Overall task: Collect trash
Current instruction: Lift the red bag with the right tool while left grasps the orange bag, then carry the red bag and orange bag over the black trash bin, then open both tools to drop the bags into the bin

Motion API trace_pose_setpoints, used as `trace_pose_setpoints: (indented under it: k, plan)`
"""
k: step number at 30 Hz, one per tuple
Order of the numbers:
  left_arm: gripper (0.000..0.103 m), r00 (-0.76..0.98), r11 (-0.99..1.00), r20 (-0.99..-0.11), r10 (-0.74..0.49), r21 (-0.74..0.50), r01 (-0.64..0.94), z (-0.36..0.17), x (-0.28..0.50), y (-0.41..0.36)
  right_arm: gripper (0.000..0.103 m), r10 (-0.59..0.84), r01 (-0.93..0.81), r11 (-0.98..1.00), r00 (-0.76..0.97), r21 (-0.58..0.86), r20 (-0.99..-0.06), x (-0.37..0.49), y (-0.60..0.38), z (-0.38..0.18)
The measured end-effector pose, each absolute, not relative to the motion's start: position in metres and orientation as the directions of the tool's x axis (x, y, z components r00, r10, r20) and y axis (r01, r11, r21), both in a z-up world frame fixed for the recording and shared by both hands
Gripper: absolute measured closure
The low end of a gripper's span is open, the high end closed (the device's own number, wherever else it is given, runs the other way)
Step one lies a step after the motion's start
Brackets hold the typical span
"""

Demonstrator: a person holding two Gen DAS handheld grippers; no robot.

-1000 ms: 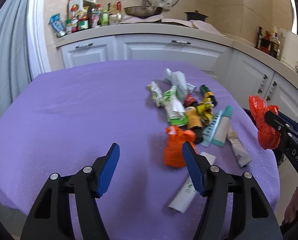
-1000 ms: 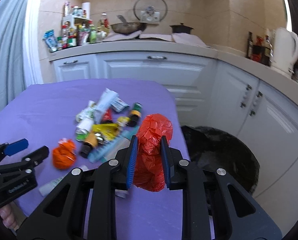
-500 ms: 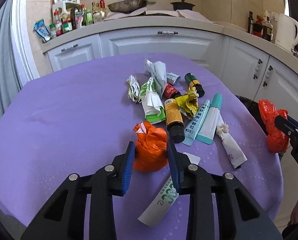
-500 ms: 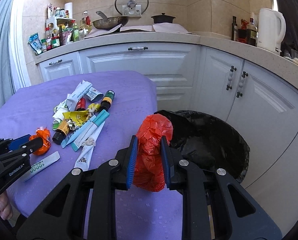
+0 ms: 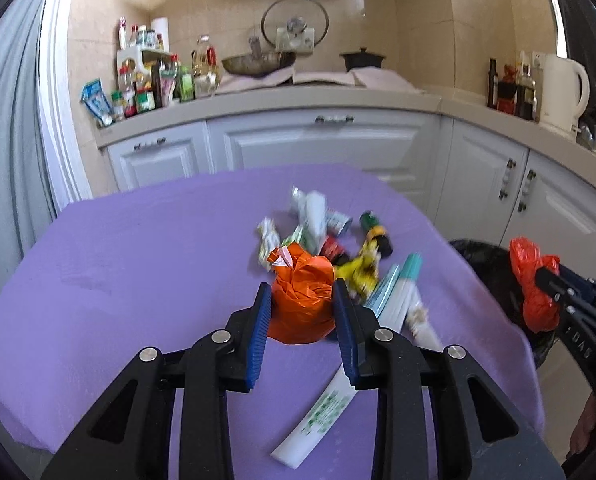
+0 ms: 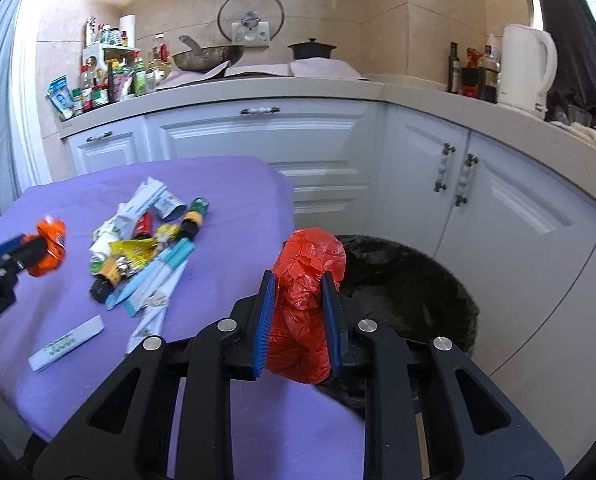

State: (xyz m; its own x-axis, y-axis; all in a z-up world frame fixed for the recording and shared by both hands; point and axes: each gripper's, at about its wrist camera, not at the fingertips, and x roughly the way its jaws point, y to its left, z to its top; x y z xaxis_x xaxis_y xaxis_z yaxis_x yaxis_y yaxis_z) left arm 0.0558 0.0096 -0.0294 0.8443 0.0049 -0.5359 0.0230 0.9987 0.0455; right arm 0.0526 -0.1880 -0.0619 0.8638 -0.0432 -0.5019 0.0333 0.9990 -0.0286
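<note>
- Two grippers each pinch a crumpled plastic bag. The left gripper (image 5: 302, 312) has its blue pads pressed to both sides of an orange bag (image 5: 302, 300); the right gripper (image 6: 298, 312) is clamped the same way on a red bag (image 6: 304, 304).
- Seen from the right wrist, the orange bag (image 6: 49, 246) hangs clear above the purple tablecloth (image 6: 225, 204), at the near left part of the table.
- Just past the table's right edge, the red bag (image 5: 532, 284) sits over the near rim of a bin lined with a black bag (image 6: 410, 280), which stands on the floor between the table and the white cabinets (image 6: 498, 200).
- Nearest on the cloth lies a flattened white tube with green print (image 5: 318, 420), apart from the rest of the litter.
- Beyond it, touching one another, lie a teal-capped tube (image 6: 165, 272) and a crushed white tube (image 6: 149, 316).
- Farther in, a loose heap holds a yellow wrapper (image 6: 133, 250), a dark bottle with an orange label (image 6: 107, 276), a small red bottle (image 6: 143, 224), a green-capped dark bottle (image 6: 193, 214) and crumpled white packaging (image 6: 141, 200).
- At the back, the worktop carries a rack of condiment bottles (image 6: 105, 76), a wok (image 6: 207, 58), a black pot (image 6: 312, 50) and a white kettle (image 6: 526, 68).
</note>
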Motion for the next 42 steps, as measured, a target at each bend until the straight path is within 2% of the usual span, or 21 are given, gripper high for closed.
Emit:
trace_pose_setpoints:
  k: [16,33,37,38,41,42]
  plan:
    - [0.071,0.848,0.979,-0.510,-0.145,0.051,0.198,-0.024,0.093,-0.088,0.081,-0.199,0.175,0.980,0.841,-0.097,-0.503,0.079,-0.255,-0.074]
    - [0.070,0.793,0.951,-0.587,-0.166,0.119,0.287,-0.060,0.130,-0.170,0.080,-0.214,0.208,0.975,0.803,-0.076,-0.556,0.112,-0.303,-0.107]
    - [0.069,0.771,0.946,-0.615,-0.164,0.124,0.300,-0.066,0.140,-0.181,0.070,-0.219,0.218,0.973,0.797,-0.070,-0.563,0.118,-0.312,-0.111]
    - [0.066,0.769,0.946,-0.619,-0.160,0.126,0.298,-0.066,0.141,-0.183,0.065,-0.222,0.222,0.973,0.797,-0.070,-0.562,0.118,-0.313,-0.112]
    - [0.051,0.769,0.949,-0.619,-0.158,0.120,0.291,-0.066,0.142,-0.183,0.060,-0.226,0.230,0.971,0.799,-0.064,-0.557,0.117,-0.316,-0.111]
    - [0.051,0.769,0.949,-0.620,-0.157,0.120,0.290,-0.066,0.142,-0.184,0.059,-0.228,0.232,0.971,0.798,-0.064,-0.557,0.117,-0.317,-0.111]
